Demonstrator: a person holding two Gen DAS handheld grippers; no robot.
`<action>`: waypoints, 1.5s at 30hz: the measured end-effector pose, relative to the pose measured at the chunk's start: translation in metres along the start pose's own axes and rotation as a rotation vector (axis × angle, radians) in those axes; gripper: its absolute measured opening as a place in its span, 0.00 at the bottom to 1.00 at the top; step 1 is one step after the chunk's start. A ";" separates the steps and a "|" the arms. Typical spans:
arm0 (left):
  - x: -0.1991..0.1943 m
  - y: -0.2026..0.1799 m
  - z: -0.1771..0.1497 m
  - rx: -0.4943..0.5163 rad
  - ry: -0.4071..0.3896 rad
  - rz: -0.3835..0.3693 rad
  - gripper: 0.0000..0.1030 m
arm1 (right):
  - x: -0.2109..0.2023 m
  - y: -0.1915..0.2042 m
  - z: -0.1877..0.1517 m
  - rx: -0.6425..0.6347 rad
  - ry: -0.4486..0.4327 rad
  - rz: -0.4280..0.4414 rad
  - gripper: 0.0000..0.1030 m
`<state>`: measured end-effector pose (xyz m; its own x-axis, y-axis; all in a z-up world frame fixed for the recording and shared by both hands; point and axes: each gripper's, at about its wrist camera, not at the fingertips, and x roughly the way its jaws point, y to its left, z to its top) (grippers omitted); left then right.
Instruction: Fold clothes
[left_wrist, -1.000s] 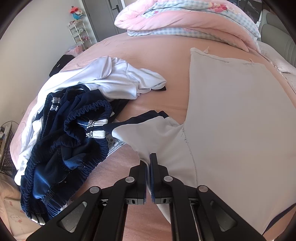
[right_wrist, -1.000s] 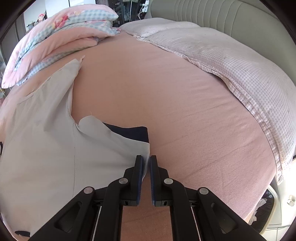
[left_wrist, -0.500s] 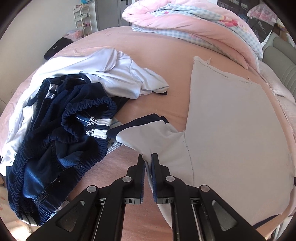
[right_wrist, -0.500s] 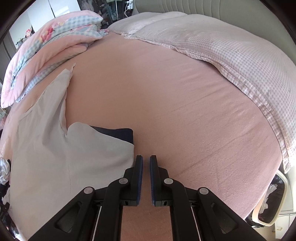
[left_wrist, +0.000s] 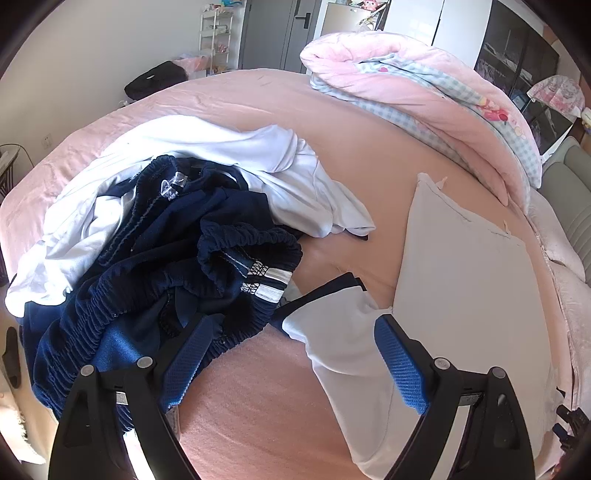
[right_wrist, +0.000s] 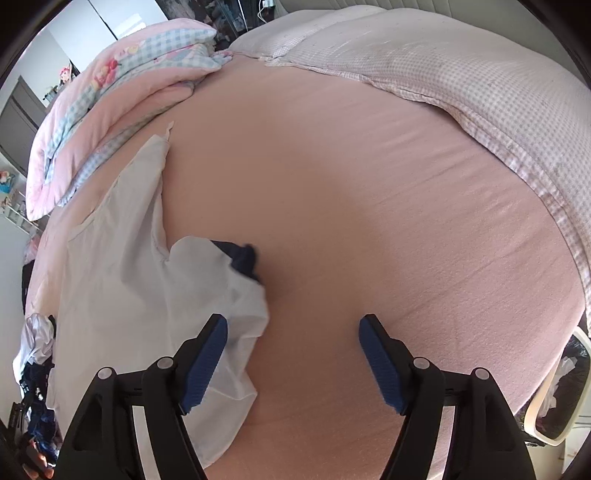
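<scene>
A white shirt (left_wrist: 465, 291) with navy sleeve trim lies spread flat on the pink bed. Its near sleeve (left_wrist: 340, 332) rests between the fingers of my left gripper (left_wrist: 291, 336), which stands wide open above it and holds nothing. In the right wrist view the same shirt (right_wrist: 118, 280) lies at the left, its other sleeve (right_wrist: 240, 295) rumpled with the navy cuff showing. My right gripper (right_wrist: 293, 332) is open just above the sheet, its left finger over the sleeve's edge.
A heap of navy and white clothes (left_wrist: 155, 251) lies left of the shirt. A folded pink quilt (left_wrist: 424, 92) sits at the far end of the bed (right_wrist: 369, 206). A checked cover (right_wrist: 480, 81) runs along the right side.
Both grippers were shut on the shirt's sleeves a second ago; both have opened wide and let go. The right sleeve has dropped and crumpled. Both cameras have lifted and tilted up.
</scene>
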<state>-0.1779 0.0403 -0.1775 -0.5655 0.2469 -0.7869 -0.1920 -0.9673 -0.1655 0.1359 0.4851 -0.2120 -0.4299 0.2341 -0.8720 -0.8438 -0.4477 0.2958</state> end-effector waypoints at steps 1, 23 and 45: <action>0.000 -0.001 0.000 0.001 0.002 -0.009 0.87 | 0.000 0.001 -0.001 0.005 0.009 0.017 0.71; 0.018 0.020 -0.040 -0.325 0.234 -0.365 0.87 | 0.003 -0.020 -0.021 0.326 0.126 0.318 0.72; 0.053 0.016 -0.045 -0.425 0.303 -0.499 0.88 | 0.048 -0.030 -0.042 0.622 0.236 0.687 0.77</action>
<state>-0.1746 0.0349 -0.2485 -0.2330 0.6979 -0.6773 -0.0058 -0.6974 -0.7166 0.1539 0.4732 -0.2789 -0.8765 -0.1196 -0.4663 -0.4795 0.1323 0.8675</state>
